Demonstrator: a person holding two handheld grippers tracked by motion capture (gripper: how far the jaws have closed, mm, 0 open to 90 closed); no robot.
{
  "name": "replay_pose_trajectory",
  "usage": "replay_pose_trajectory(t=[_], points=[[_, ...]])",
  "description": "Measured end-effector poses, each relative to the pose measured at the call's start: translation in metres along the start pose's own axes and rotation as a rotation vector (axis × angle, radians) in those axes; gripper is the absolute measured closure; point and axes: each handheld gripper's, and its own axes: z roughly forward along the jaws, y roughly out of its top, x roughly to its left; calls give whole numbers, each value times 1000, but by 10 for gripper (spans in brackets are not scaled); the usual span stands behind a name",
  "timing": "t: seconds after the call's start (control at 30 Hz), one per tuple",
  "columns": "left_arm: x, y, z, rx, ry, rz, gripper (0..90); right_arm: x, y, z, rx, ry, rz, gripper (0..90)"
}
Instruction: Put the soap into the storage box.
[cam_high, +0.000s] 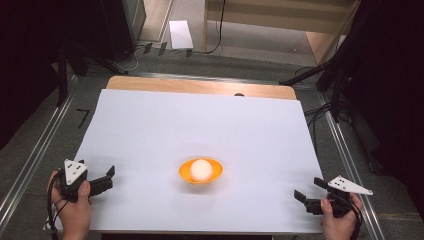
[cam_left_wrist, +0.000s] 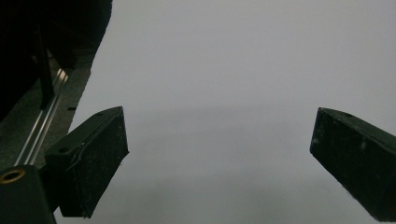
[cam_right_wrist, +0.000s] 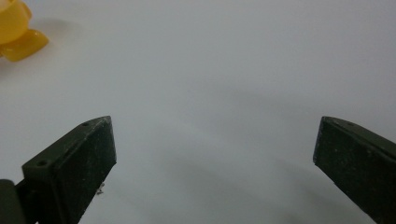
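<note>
White ball (cam_high: 201, 169) cradled in orange bowl (cam_high: 215, 175), so no rolling; left gripper (cam_high: 106, 178) well left of bowl, right gripper (cam_high: 306, 196) well right of bowl, jaws of both spread wide, empty, ready for approach

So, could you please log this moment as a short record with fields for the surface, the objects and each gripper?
surface: white sheet over a wooden table
bowl: orange bowl, near the sheet's middle, toward the person's side
ball: white ball, resting inside the bowl
left gripper: left gripper, jaws wide apart, holding nothing, at the sheet's near left corner, apart from the bowl
right gripper: right gripper, jaws wide apart, holding nothing, at the near right corner, apart from the bowl
contact: neither gripper touches bowl or ball
</note>
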Motion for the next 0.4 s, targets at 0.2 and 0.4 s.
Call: replay_pose_trajectory(t=[0.2,0.4], points=[[1,0,0,-1,-3,-5,45,-2,-7,-8,-62,-7,27,0],[1,0,0,3,-1,-4,45,-3,-8,-7,-55,-26,46,0]])
